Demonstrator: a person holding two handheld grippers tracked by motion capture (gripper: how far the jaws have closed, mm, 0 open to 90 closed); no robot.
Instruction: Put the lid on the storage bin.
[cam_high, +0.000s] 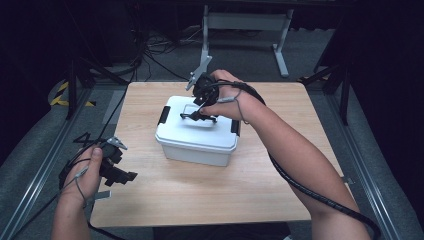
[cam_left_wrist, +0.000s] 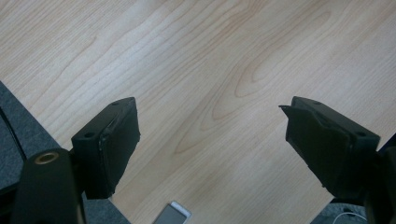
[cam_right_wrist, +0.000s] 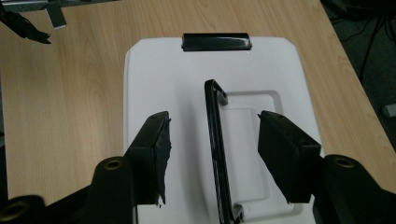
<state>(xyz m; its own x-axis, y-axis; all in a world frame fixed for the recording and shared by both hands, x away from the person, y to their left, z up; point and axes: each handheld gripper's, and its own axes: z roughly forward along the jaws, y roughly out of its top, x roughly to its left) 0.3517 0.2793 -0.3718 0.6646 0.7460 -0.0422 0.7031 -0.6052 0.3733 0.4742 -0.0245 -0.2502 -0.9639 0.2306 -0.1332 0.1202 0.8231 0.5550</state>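
A white lidded box (cam_high: 197, 131) with black side latches stands in the middle of the wooden table (cam_high: 150, 185). Its black handle (cam_right_wrist: 215, 149) is raised upright from the recess in the lid (cam_right_wrist: 154, 74). My right gripper (cam_high: 200, 116) hovers over the lid, open, its jaws on either side of the handle without touching it. A black latch (cam_right_wrist: 216, 41) shows at the lid's far edge. My left gripper (cam_high: 125, 176) is held over the table's near left corner, open and empty, with bare wood between its jaws (cam_left_wrist: 210, 135).
The table edge and grey floor (cam_left_wrist: 18, 135) lie close to the left gripper. A small silver-white item (cam_left_wrist: 173, 214) lies on the wood by it. A white metal stand (cam_high: 245, 30) and cables sit on the floor beyond the table.
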